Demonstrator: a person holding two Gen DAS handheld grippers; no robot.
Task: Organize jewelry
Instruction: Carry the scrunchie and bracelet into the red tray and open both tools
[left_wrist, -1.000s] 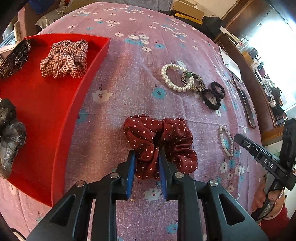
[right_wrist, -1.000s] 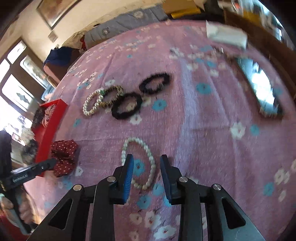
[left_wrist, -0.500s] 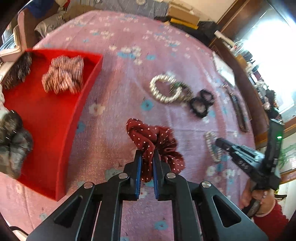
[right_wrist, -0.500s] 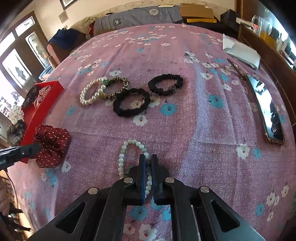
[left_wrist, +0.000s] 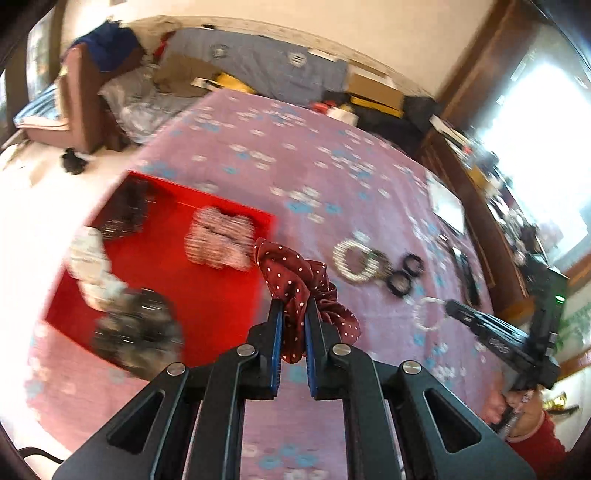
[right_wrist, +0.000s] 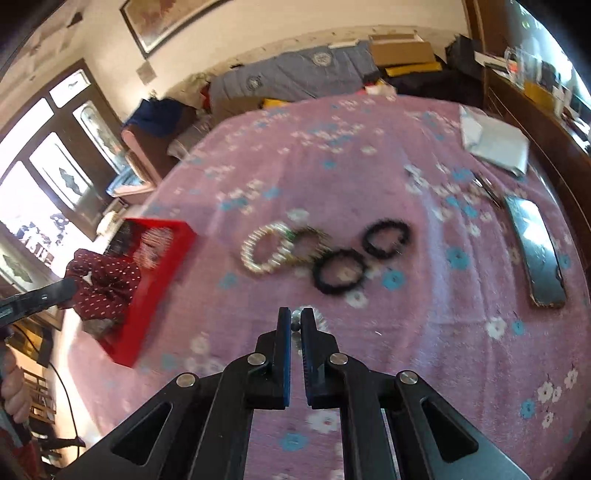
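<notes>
Left gripper (left_wrist: 293, 314), raised above the tray (left_wrist: 218, 306), is clamped on the scrunchie (left_wrist: 295, 280). Right gripper (right_wrist: 294, 319), held low and level, pinches the bead bracelet (right_wrist: 295, 320).

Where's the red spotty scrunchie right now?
The spotty scrunchie is pinched in the left hand-held gripper, up off the bed beside the red tray's right edge.

Since a second ago the left tool (left_wrist: 293, 314) has clamped the dotted maroon scrunchie (left_wrist: 295, 284) and lifted it toward the red tray (left_wrist: 221, 314), while the right tool (right_wrist: 294, 321) has pinched and raised the pearl bracelet (right_wrist: 295, 320).
</notes>
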